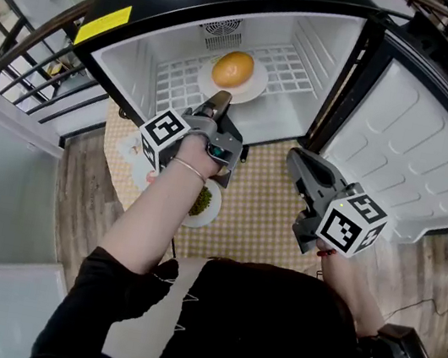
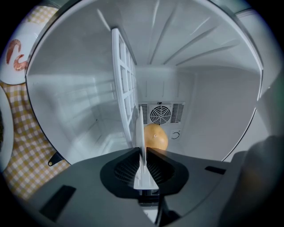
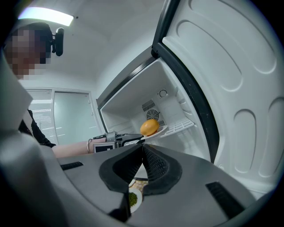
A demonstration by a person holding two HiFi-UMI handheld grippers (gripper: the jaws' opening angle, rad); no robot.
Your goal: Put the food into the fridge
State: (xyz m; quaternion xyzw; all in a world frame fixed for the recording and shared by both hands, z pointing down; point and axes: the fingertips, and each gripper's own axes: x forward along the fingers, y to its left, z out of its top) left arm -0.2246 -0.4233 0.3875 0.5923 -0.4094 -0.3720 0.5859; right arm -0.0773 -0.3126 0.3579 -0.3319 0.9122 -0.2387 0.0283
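Left claw [image 1: 220, 96]: I am clamping narrowly on the near rim of the white plate [image 1: 256, 85], pads on both of its faces, so the plate is riding level.
Food: the orange [image 1: 233, 70] is sitting at the plate's middle, untouched by me; gripping the rim is keeping my jaws off it.
Location: the plate is lying on the white wire shelf [image 1: 293, 68] inside the fridge [image 1: 131, 72], just in front of the back-wall fan grille [image 2: 160, 114].
Right claw [image 1: 295, 156]: I am holding it closed and empty, well back over the checked tablecloth [image 1: 262, 206], clear of the open door [image 1: 403, 137].
Waiting: a plate of greens [image 1: 202, 203] and a plate of shrimp [image 2: 15, 57] are sitting outside on the cloth.
Judgement: the placing looks nearly done; I am expecting to release next, and the risk is dragging the plate when I let go.
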